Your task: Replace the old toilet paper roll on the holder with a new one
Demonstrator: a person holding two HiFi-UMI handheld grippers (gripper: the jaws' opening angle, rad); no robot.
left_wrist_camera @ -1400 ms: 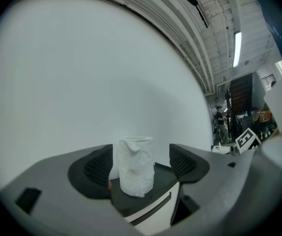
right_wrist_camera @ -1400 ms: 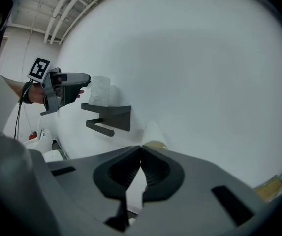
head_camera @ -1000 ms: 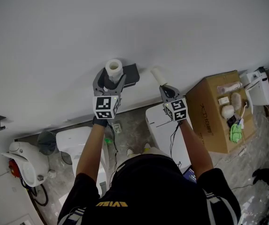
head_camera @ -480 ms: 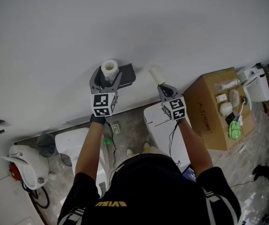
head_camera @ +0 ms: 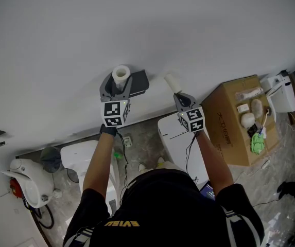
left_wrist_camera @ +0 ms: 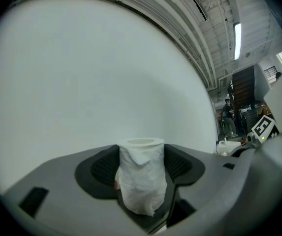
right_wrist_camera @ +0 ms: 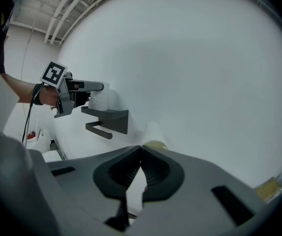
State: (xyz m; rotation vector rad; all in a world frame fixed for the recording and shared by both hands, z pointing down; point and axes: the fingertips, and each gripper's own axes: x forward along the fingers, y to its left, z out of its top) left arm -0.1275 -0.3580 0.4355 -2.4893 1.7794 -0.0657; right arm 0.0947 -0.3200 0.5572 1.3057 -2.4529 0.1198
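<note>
While just closing, ribbed left fingers (left_wrist_camera: 99, 168) on crumpled white roll (left_wrist_camera: 141, 176); right fingers (right_wrist_camera: 156, 173) pinching pale cardboard tube (head_camera: 172, 82).

Worn: black short-sleeved shirt (head_camera: 162, 205), sleeves ending above the elbows, forearms uncovered. Yellow block lettering (head_camera: 122, 224) across the upper back, reading mirrored from above. Grey-and-white striped bands (head_camera: 81, 235) on both shoulders, running toward the sleeves. Left hand (head_camera: 108, 130) in something dark, glove or wrist strap; cannot tell which. One thin black cable (head_camera: 126, 169) hangs beside the left forearm, a second cable (head_camera: 188, 158) beside the right, both trailing down toward the torso.
</note>
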